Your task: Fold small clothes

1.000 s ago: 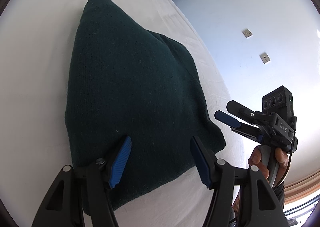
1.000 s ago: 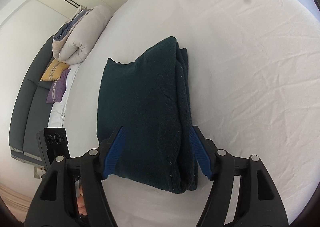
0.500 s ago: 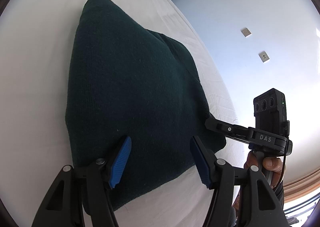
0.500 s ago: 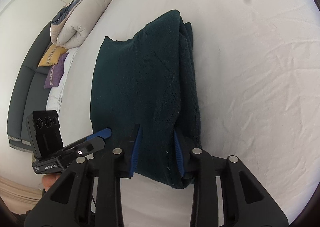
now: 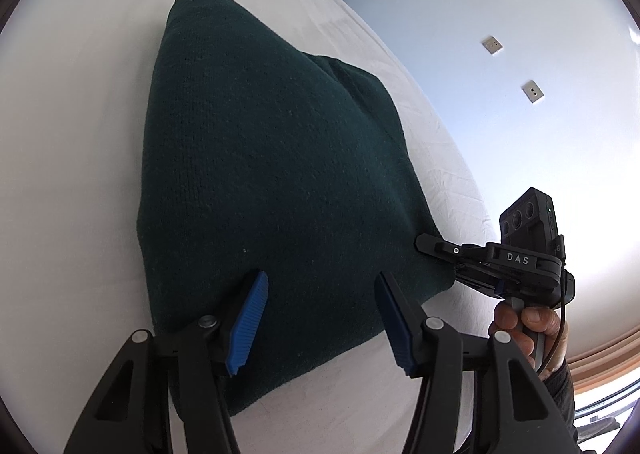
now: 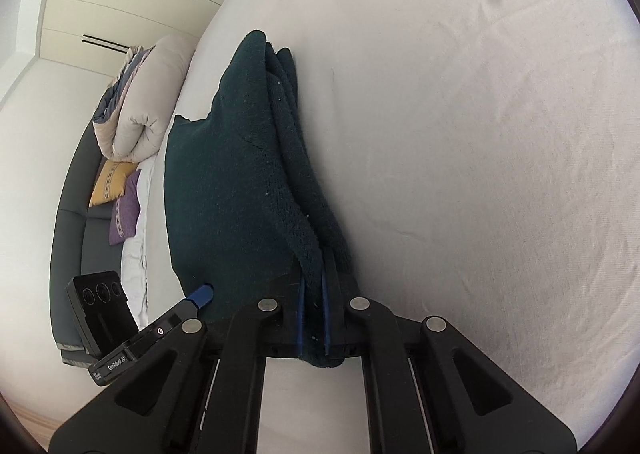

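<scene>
A dark green knitted garment (image 5: 272, 174) lies folded on the white bed sheet (image 5: 60, 134). My left gripper (image 5: 320, 276) hovers at its near edge. Its blue pads (image 5: 244, 322) stand apart and are closing, with the cloth between them but unpressed. In the right wrist view the garment (image 6: 240, 194) shows stacked layers along its right side. My right gripper (image 6: 314, 294) is shut on the near corner of those layers, and cloth bulges out below the pads. From the left wrist view the right gripper (image 5: 436, 250) bites the garment's right corner. One left fingertip (image 6: 202, 294) shows at the garment's left.
A hand (image 5: 528, 322) holds the right gripper's handle. Beyond the bed are a rolled duvet (image 6: 140, 106), a yellow cushion (image 6: 110, 182), a purple cushion (image 6: 126, 214) and a dark headboard (image 6: 72, 222). Wall sockets (image 5: 491, 45) sit on the pale wall. Bare sheet (image 6: 480, 134) spreads to the right.
My right gripper dropped to the garment's near right corner and shut on the layered edge. The left gripper stayed put and its jaws narrowed slightly.
</scene>
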`<state>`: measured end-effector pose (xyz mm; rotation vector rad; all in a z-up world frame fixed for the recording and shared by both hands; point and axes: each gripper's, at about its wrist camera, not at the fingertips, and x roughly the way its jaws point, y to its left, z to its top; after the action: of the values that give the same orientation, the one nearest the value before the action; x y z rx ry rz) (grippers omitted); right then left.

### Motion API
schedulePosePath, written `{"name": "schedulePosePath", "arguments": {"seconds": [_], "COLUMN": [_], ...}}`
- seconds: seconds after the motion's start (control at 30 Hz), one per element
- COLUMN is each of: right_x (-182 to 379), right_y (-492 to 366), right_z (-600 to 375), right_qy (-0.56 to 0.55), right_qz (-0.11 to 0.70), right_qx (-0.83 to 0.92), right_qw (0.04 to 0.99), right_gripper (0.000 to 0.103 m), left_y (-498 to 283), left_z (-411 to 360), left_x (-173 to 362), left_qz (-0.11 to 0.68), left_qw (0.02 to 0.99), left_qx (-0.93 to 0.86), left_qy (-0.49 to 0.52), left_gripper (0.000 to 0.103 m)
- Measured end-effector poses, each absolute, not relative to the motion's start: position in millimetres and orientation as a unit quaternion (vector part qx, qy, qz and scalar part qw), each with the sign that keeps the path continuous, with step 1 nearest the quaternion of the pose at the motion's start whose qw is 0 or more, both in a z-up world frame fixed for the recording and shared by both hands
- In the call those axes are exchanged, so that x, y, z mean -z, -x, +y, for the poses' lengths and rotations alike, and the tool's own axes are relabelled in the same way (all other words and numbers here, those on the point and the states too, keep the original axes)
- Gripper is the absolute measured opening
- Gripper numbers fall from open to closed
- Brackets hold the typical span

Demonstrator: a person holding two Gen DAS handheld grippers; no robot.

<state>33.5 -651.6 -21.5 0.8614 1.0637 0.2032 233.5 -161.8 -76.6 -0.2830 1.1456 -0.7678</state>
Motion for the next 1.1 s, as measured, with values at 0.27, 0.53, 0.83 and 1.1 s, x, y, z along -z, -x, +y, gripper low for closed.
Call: {"name": "schedulePosePath", "arguments": {"seconds": [0.27,0.53,0.83,1.1], "right_x": [13.6,30.4,41.7,-23.0], "right_y": [-26.2,-36.1,-39.3,-36.8], "right_z": [-628.2,-633.2,-636.5,-628.4], "right_qy": [-0.34,-0.378,-0.402,-0.338], "right_qz": [0.502,0.493,0.474,0.444], "right_qx": [-0.107,-0.118,-0.146,-0.101], "right_qw": [0.788,0.774,0.77,0.824], "right_gripper": [0.005,0.004,0.003,0.063], "left_y": [-230.5,-319.1,-346.2,-330.7], "left_z": [-162.4,-168.9,-207.2,-180.9], "left_x": [54.0,42.7,78.2,44.6], "left_qz": [0.508,0.493,0.492,0.462], "left_qw": [0.785,0.805,0.817,0.825], "left_qx": [0.338,0.313,0.297,0.31], "left_qy": [0.109,0.109,0.043,0.103], "left_gripper": [0.058,0.055,0.045,0.067]}}
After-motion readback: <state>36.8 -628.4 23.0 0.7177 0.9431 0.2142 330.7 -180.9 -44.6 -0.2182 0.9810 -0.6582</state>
